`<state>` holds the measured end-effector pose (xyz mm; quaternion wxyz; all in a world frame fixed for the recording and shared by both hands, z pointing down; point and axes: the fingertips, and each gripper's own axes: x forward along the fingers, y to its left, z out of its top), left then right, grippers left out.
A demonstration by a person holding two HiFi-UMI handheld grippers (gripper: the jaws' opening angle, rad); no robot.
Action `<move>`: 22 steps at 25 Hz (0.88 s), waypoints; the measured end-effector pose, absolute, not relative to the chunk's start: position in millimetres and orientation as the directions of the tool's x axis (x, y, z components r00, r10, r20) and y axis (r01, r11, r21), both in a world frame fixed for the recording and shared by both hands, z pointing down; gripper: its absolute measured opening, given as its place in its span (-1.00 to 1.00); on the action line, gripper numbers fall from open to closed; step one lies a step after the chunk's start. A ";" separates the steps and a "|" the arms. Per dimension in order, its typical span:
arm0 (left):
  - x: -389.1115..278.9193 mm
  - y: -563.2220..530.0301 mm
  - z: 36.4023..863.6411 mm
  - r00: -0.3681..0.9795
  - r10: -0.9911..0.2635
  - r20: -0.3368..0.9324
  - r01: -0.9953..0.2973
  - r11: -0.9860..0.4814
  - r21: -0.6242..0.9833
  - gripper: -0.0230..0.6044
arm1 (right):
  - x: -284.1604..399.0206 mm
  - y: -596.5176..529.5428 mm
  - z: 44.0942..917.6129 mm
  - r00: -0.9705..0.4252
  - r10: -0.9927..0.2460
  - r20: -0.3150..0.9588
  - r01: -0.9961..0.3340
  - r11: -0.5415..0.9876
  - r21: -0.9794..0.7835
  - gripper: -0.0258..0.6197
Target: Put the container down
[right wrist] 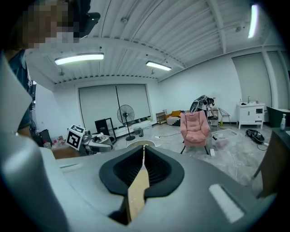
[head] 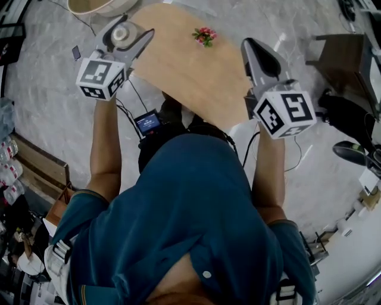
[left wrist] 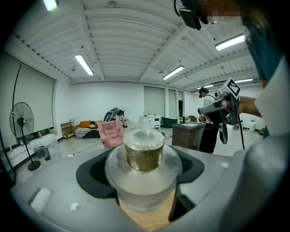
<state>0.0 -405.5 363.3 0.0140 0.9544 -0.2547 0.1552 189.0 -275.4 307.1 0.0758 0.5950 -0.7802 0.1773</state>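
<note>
A small clear container with a round lid and golden contents sits between the jaws of my left gripper, which is shut on it. In the head view the container is held over the left edge of the light wooden table. My right gripper hangs over the table's right edge, and its jaws are shut with nothing between them. In the right gripper view the right gripper shows only a thin slit with wood behind it.
A small bunch of pink flowers lies on the table's far part. A pale round basin stands beyond the table at top left. A pink armchair, a standing fan and cables are on the floor around.
</note>
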 end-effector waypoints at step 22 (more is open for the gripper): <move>13.5 -505.6 547.7 0.808 -0.374 0.455 -0.443 -0.895 0.051 0.15 | 183.3 -329.8 378.6 -0.206 -0.853 0.479 -0.969 0.111 -0.220 -0.89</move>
